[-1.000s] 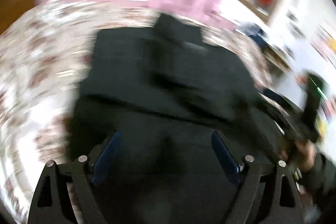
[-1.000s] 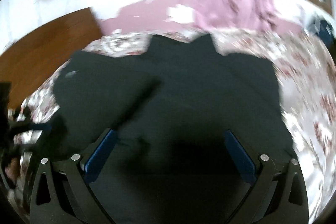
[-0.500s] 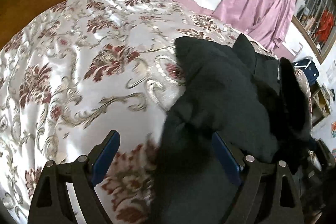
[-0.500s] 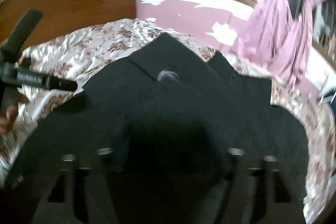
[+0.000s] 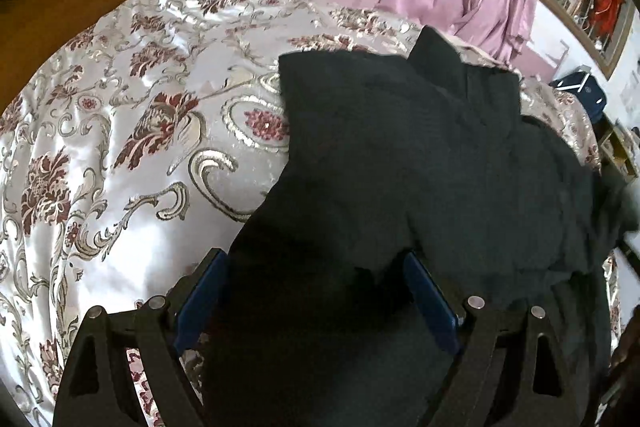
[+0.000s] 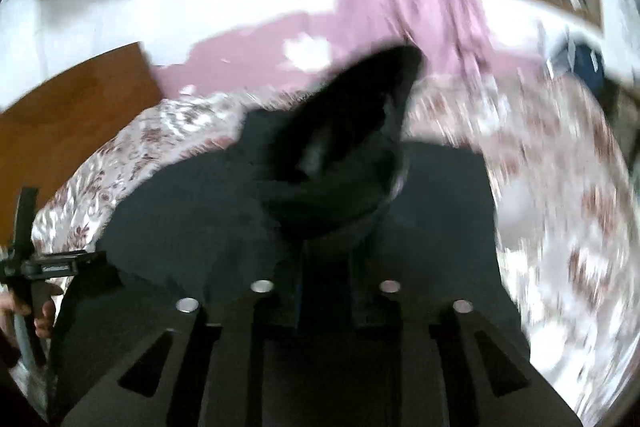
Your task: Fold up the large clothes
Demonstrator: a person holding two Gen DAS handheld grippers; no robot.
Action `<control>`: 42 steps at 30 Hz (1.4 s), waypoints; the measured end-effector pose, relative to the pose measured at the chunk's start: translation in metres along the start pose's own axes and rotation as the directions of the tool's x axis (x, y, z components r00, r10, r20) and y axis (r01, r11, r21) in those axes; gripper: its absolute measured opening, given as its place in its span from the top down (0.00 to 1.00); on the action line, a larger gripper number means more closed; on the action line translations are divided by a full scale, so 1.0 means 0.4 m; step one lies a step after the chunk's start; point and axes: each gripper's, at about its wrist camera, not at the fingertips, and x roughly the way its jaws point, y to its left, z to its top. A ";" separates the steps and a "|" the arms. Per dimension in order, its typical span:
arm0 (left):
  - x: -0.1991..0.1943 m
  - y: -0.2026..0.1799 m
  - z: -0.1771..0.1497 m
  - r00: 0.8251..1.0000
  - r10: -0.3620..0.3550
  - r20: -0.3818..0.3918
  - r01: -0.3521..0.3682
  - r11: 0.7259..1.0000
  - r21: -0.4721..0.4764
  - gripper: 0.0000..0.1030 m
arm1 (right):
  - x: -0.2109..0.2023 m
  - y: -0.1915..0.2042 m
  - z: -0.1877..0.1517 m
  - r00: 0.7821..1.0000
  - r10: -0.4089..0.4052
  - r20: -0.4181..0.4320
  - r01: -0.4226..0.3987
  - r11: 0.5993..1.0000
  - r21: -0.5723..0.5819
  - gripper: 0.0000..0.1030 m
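1. Left gripper tilts downward, jaws spread wide over the bedspread.
2. Right gripper is closing, a bunched fold between its jaws (view blurred).
3. Black garment: dark, rumpled, lying on the bed, its near edge between the left fingers, ungripped.

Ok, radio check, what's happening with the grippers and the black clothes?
Left gripper open over black garment. Right gripper closing on a bunched fold of it. Floral bedspread bare alongside, nothing blocking.
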 end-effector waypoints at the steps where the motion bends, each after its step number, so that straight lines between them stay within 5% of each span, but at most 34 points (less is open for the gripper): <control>1: -0.018 0.000 0.001 0.999 -0.030 0.036 0.030 1.000 -0.005 0.14 | 0.011 -0.039 -0.023 1.000 -0.008 -0.029 0.009 0.999 0.040 0.66; 5: -0.065 -0.025 0.031 0.985 -0.096 0.146 0.097 0.995 0.004 0.14 | 0.020 -0.155 -0.068 0.997 -0.012 -0.071 0.023 0.987 0.159 0.59; 10: -0.012 -0.140 0.094 0.987 -0.127 0.098 0.119 0.990 0.076 0.14 | -0.010 -0.214 -0.025 0.987 -0.158 0.001 0.153 0.953 0.260 0.59; 12: 0.034 -0.184 0.108 0.992 -0.120 0.047 0.115 0.988 0.107 0.14 | 0.012 -0.194 0.003 0.992 -0.126 0.000 0.123 0.970 0.207 0.59; 15: 0.091 -0.235 0.105 0.997 -0.074 -0.018 0.076 0.982 0.170 0.14 | 0.109 -0.127 0.023 0.990 -0.072 -0.120 0.076 0.997 0.030 0.59; 19: 0.131 -0.266 0.064 0.999 0.003 -0.036 0.008 0.953 0.302 0.13 | 0.202 -0.083 0.000 0.966 -0.133 -0.220 0.108 0.987 -0.119 0.59; 28: 0.138 -0.251 0.077 0.997 -0.048 -0.057 0.065 0.937 0.342 0.09 | 0.217 -0.059 -0.051 0.968 -0.176 -0.180 0.134 0.965 -0.224 0.58; 30: 0.115 -0.245 0.110 0.995 -0.088 -0.048 0.099 0.924 0.369 0.09 | 0.184 -0.058 -0.032 0.974 -0.143 -0.177 0.102 0.969 -0.226 0.55; 32: 0.093 -0.247 0.164 0.994 -0.104 0.025 0.086 0.915 0.393 0.10 | 0.154 -0.058 -0.008 0.982 -0.095 -0.166 0.052 0.967 -0.250 0.36; 36: 0.121 -0.269 0.325 0.989 -0.113 0.091 0.075 0.936 0.344 0.09 | 0.137 -0.061 0.104 0.995 -0.041 -0.095 0.016 0.969 -0.247 0.32; 42: 0.254 -0.315 0.523 0.987 -0.129 0.096 0.115 0.983 0.142 0.09 | 0.336 -0.050 0.324 0.991 0.008 -0.137 -0.019 0.997 -0.076 0.32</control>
